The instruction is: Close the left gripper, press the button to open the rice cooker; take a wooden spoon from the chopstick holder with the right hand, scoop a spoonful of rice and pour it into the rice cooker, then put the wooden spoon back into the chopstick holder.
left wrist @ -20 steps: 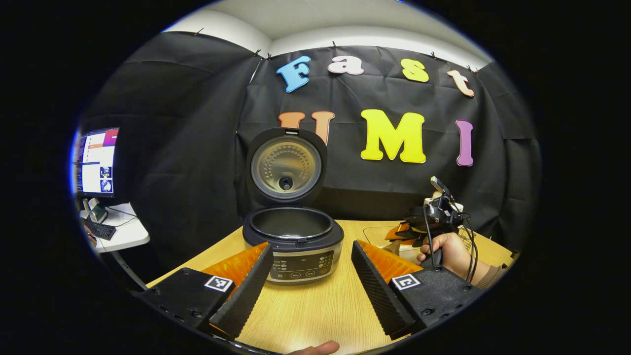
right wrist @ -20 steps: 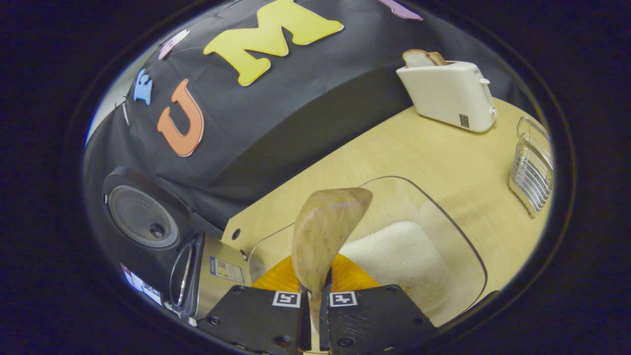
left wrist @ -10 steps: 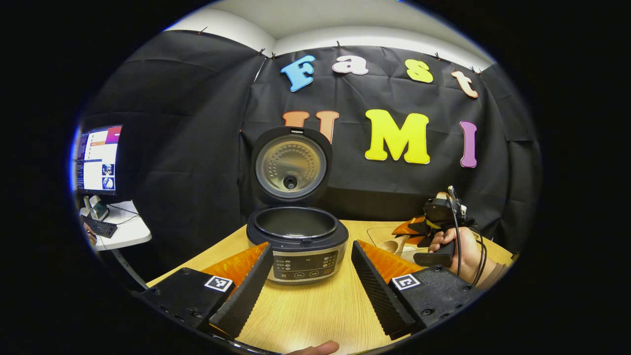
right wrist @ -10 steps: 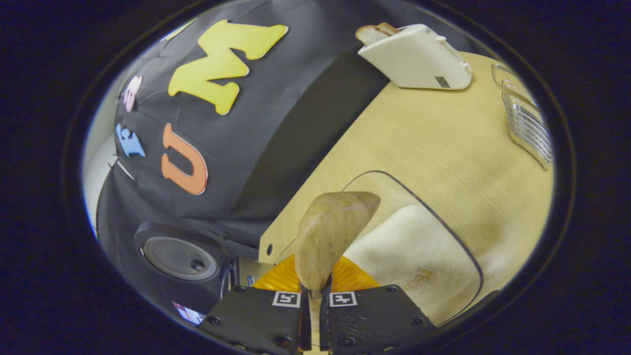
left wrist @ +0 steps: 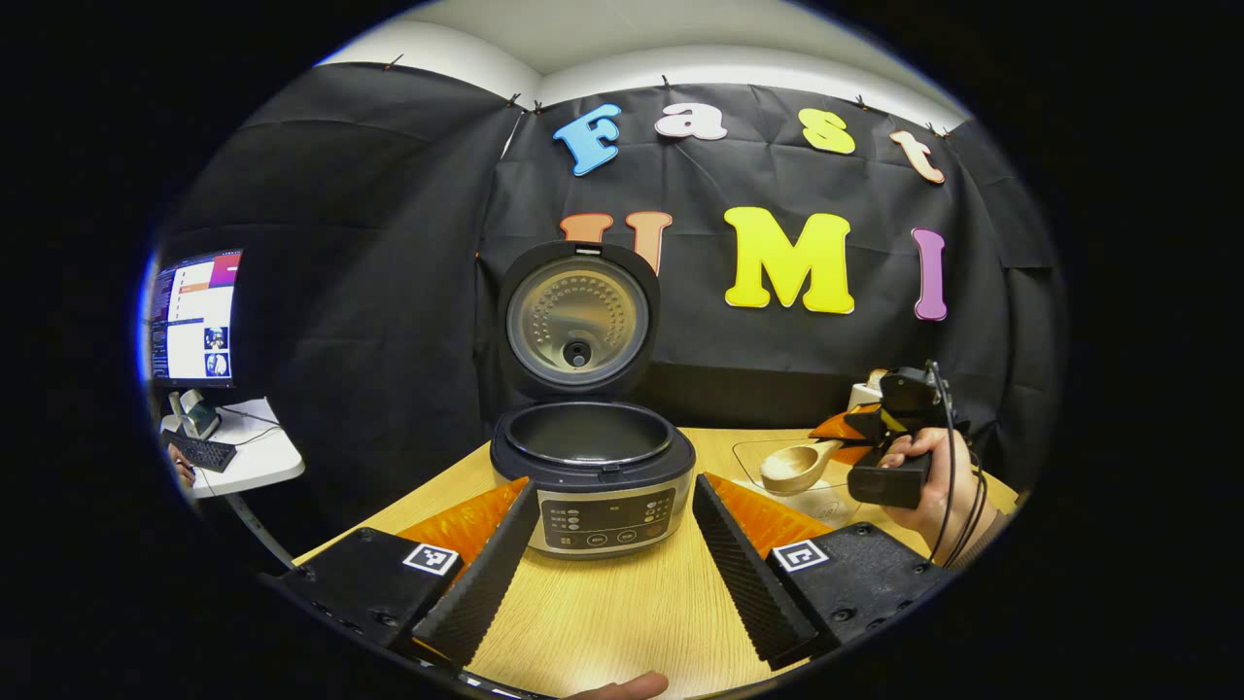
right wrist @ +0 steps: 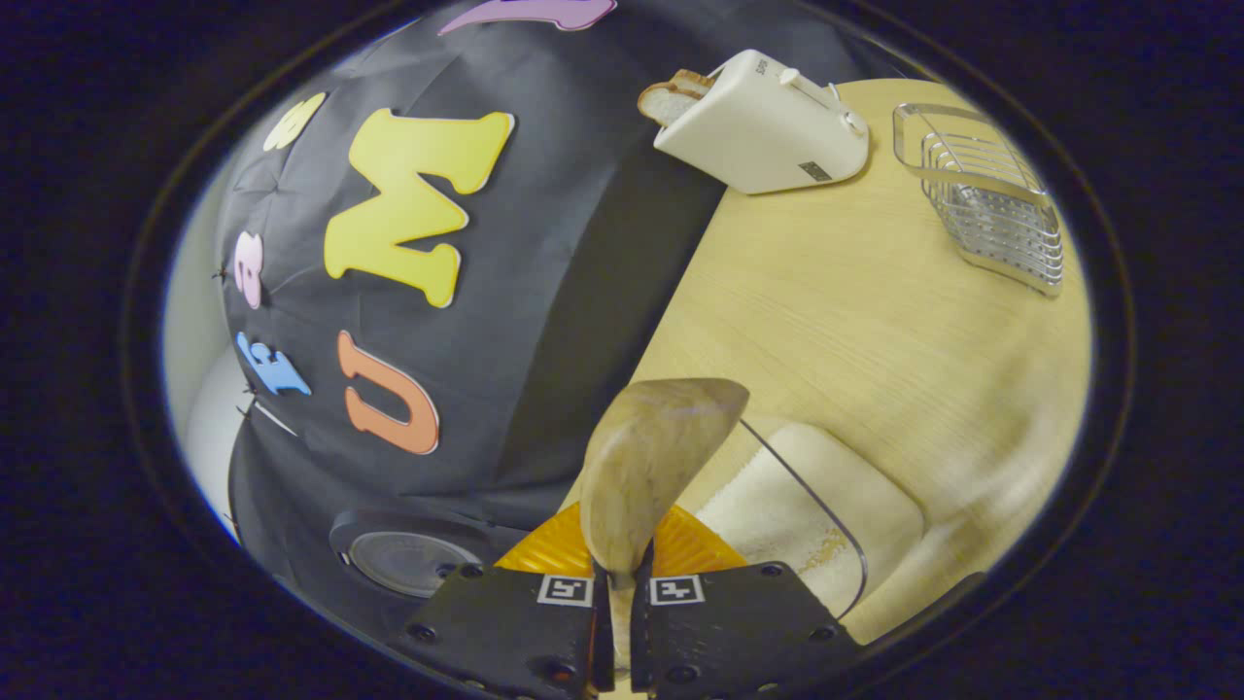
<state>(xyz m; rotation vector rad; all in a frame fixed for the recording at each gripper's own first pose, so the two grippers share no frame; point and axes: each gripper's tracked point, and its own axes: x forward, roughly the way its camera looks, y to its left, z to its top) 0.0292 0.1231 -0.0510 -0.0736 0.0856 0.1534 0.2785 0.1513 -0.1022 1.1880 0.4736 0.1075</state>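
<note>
Lifted and rolled sideways, right tool (right wrist: 616,583) grips wooden spoon (right wrist: 649,457); left tool (left wrist: 610,544) wide.

Wall: I saw black cloth (left wrist: 389,292) hung all around.
Ceiling: it was white (left wrist: 622,39).
Table: light wood (left wrist: 622,612).
Side desk: small and white (left wrist: 248,462), with a lit screen (left wrist: 191,319).

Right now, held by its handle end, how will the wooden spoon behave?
The wooden spoon is probably rigid and light. Pinched only at its narrow handle by the right gripper, it might pivot under load. Its shallow bowl could spill rice if tilted.
</note>
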